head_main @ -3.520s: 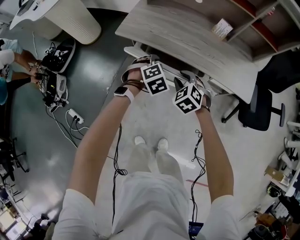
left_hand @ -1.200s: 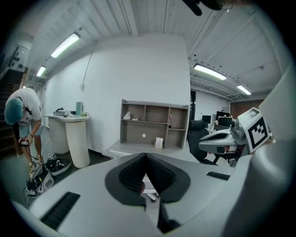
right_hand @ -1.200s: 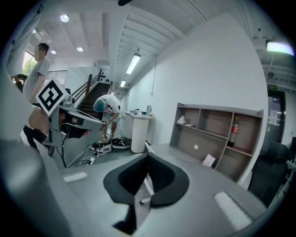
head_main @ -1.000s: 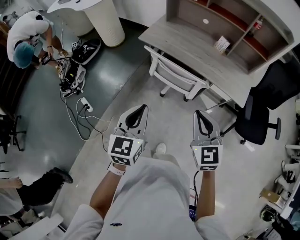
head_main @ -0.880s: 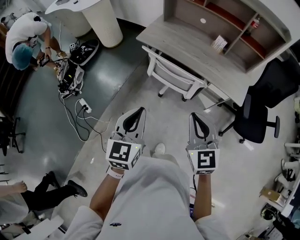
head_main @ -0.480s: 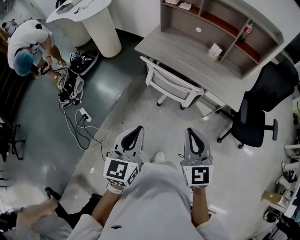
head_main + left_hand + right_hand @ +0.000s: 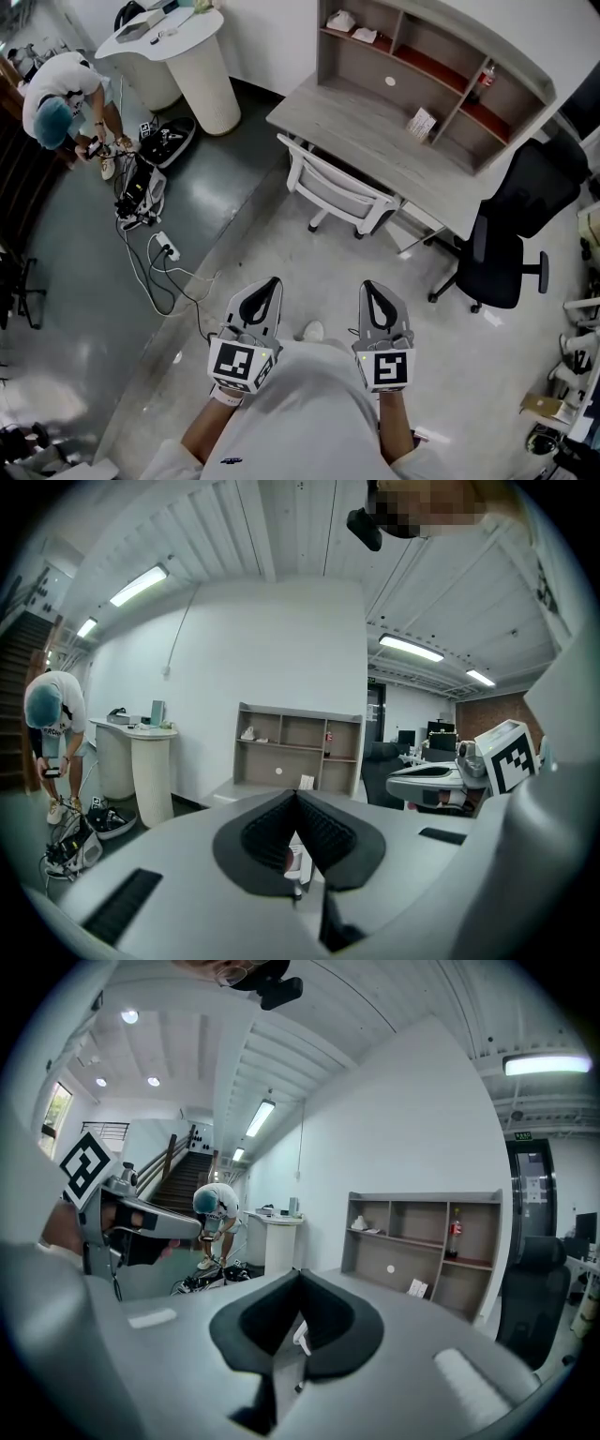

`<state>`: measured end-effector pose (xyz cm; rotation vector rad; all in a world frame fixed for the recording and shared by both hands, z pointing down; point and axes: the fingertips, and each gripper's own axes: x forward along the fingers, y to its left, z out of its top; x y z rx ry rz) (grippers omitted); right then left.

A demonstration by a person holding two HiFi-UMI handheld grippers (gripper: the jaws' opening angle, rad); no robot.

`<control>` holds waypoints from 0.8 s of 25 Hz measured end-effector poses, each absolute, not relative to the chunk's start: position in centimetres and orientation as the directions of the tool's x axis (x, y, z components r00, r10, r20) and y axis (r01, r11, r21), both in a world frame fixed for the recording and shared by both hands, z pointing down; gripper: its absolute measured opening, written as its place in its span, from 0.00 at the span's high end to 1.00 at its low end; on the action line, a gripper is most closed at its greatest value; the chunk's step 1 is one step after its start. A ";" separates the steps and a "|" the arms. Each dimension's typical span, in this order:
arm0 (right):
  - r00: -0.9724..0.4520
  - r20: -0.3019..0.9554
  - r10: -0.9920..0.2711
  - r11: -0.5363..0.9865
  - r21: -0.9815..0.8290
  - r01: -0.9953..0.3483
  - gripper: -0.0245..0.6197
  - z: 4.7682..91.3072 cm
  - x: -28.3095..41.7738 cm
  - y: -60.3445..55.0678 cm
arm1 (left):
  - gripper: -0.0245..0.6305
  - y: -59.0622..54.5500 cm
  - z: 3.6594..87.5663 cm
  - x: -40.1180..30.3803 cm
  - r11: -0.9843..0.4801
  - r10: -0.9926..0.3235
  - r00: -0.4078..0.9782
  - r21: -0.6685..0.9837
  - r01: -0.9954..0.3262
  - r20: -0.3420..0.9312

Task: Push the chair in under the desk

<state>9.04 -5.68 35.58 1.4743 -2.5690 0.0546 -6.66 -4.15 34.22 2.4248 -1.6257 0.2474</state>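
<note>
The white chair with a grey mesh back is seen at the upper centre of the head view, tucked partly under the pale grey wooden counter, while the left gripper and right gripper are held low in the frame, well apart from it, their fingers clenched on nothing.

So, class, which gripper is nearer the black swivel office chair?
Right. The right gripper is below and left of the black swivel office chair, well apart from it. The left gripper is farther left again, beyond the right one.
</note>
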 end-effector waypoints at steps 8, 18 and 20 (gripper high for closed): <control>-0.511 0.156 -0.845 0.526 0.072 -0.847 0.95 34.3 8.6 -5.8 | 0.95 -4.1 33.9 -5.9 -0.379 -0.890 0.385 0.075 -0.923 0.246; -0.538 0.160 -0.828 0.553 0.069 -0.831 0.95 33.6 7.4 -5.9 | 0.95 -3.8 34.1 -5.9 -0.373 -0.890 0.380 0.079 -0.925 0.253; -0.541 0.162 -0.826 0.556 0.064 -0.829 0.95 33.6 7.4 -5.9 | 0.95 -3.8 33.9 -5.9 -0.373 -0.889 0.381 0.080 -0.924 0.253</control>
